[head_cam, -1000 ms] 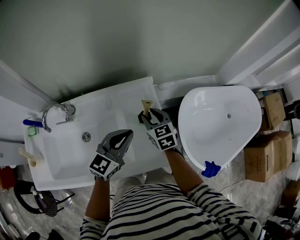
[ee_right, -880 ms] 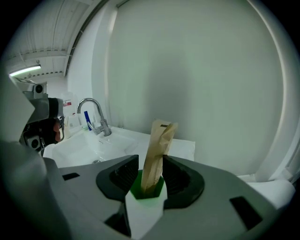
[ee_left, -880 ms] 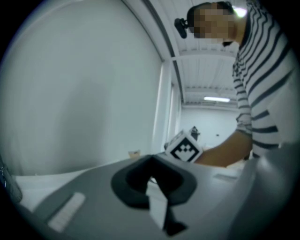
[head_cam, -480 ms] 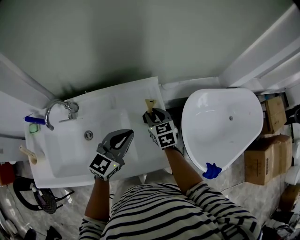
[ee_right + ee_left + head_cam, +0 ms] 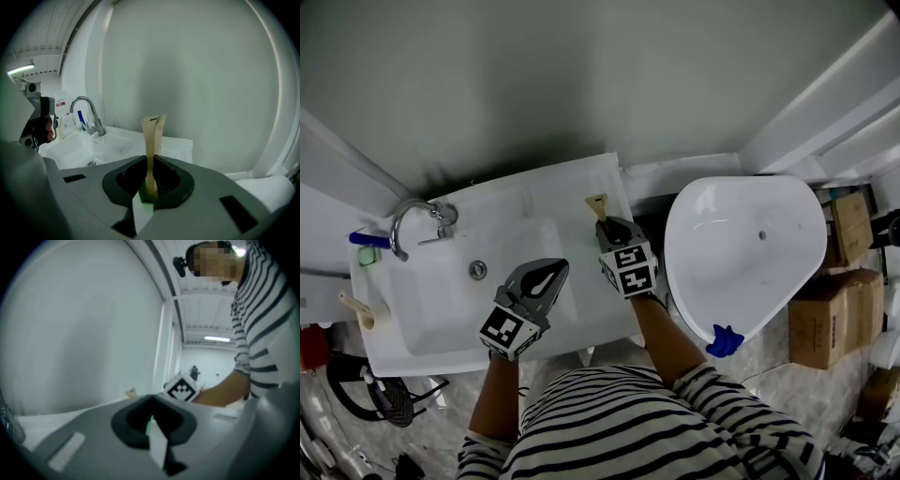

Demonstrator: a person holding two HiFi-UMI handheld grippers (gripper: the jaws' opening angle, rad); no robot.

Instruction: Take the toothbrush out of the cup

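A tan toothbrush stands upright at the back right corner of the white washbasin counter. I cannot see a cup under it; the gripper hides its lower end. My right gripper reaches it from the front. In the right gripper view the toothbrush runs down into the narrow gap of the right gripper, whose jaws have just been closing and now grip the handle. My left gripper hovers over the basin, shut and empty. In the left gripper view the left gripper points at the wall, with the toothbrush tip beyond.
A chrome faucet and a drain belong to the sink basin. A blue item and a beige cup sit at its left edge. A white toilet bowl stands right, with cardboard boxes beyond.
The right gripper's jaws have closed in on the toothbrush handle, and the toothbrush now stands a little straighter. The left gripper has stayed where it was.
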